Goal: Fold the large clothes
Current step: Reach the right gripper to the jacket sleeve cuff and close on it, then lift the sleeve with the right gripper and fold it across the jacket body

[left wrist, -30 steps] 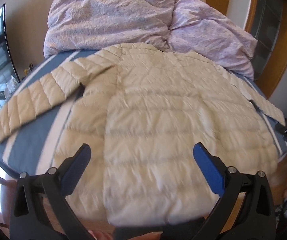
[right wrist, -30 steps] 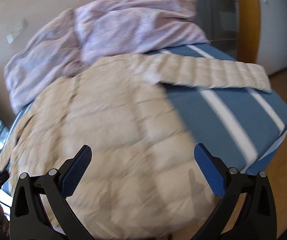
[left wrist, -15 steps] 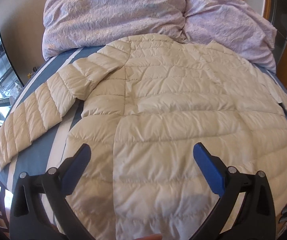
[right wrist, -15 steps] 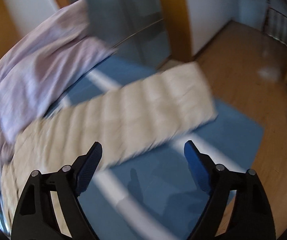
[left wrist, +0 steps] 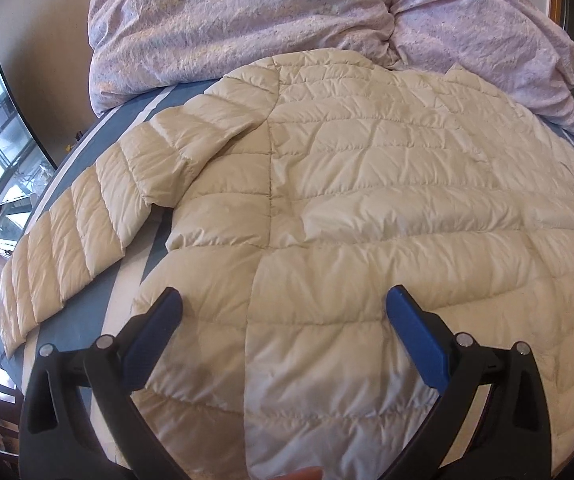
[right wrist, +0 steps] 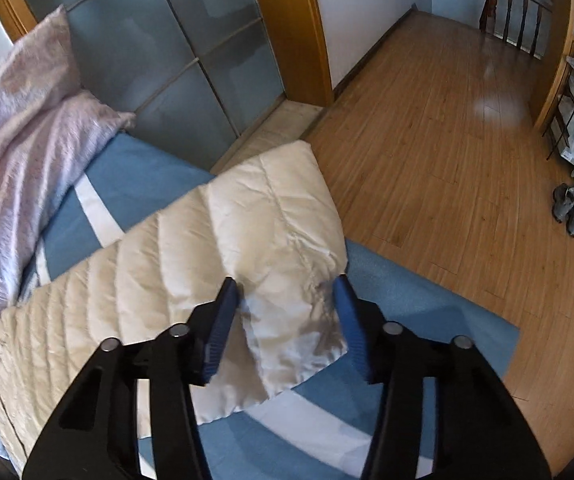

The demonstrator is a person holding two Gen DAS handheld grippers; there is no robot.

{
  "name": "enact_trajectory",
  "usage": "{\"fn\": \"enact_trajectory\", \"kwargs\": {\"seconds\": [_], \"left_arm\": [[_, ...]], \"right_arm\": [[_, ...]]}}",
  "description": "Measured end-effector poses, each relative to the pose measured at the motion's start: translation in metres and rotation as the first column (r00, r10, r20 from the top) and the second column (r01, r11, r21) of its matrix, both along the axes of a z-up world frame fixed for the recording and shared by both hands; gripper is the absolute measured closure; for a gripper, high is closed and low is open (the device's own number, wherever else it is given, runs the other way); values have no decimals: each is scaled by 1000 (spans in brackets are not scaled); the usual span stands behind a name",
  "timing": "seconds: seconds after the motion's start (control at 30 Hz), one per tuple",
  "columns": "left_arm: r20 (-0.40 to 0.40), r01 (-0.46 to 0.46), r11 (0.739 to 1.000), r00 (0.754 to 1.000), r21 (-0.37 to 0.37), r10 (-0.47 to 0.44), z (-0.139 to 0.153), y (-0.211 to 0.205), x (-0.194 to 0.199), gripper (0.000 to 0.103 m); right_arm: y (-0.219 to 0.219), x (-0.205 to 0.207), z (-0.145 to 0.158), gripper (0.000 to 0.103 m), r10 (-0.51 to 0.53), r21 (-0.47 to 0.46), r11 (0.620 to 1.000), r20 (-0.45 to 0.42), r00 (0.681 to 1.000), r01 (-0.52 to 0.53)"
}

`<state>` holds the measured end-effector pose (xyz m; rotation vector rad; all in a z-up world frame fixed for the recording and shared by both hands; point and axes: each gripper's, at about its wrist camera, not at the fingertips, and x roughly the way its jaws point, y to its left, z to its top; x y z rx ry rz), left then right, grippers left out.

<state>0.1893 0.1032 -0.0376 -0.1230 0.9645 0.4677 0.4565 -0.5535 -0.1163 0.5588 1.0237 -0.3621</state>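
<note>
The cream quilted jacket (left wrist: 367, 208) lies spread flat on the blue striped bed (left wrist: 87, 312), collar toward the heaped lilac duvet (left wrist: 247, 20) at the head end, hem at the foot edge, which lays body and both sleeves out for folding; one sleeve (left wrist: 87, 232) stretches toward the bed's left edge, the other sleeve (right wrist: 215, 264) toward the right edge, its cuff close to the right foot corner above the wooden floor (right wrist: 447, 140); the left tool (left wrist: 283, 312) hangs released over the lower body of the jacket near the foot edge, fingers wide, gripping nothing, and seems placed to pin or steady the body while the other side works; the right tool (right wrist: 287, 296) is down over the cuff end with fingers (right wrist: 223, 312) partly parted either side of a puckered ridge of cloth, apparently touching it but not clenched; the likely aim is to pinch this cuff so the sleeve can be carried across the body; slippery puffy fabric may slide out of a shallow pinch.
</note>
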Motion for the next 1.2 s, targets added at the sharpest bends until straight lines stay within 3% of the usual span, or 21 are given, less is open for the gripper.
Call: {"fn": "enact_trajectory", "kwargs": {"seconds": [0.17, 0.33, 0.4, 0.7, 0.9, 1.2], "left_arm": [[-15, 0, 1000, 1000, 27, 0, -5, -3, 3, 2], [-29, -1, 999, 1000, 35, 2, -11, -4, 4, 2], [-34, 0, 999, 999, 39, 1, -13, -5, 5, 2], [-51, 9, 999, 999, 33, -8, -21, -4, 6, 2], [-47, 15, 1000, 999, 19, -14, -24, -3, 5, 2], [-32, 21, 1000, 999, -12, -21, -25, 0, 1, 2]], "right_arm": [[6, 7, 0, 66, 34, -80, 996, -26, 999, -36], [13, 7, 1, 91, 61, -120, 991, -31, 998, -65], [16, 7, 2, 95, 71, -131, 988, -35, 997, -75], [36, 2, 24, 97, 95, -244, 965, 0, 996, -92], [65, 5, 48, 97, 173, -274, 950, 53, 983, -152], [151, 12, 81, 97, 362, -257, 912, 131, 923, -321]]}}
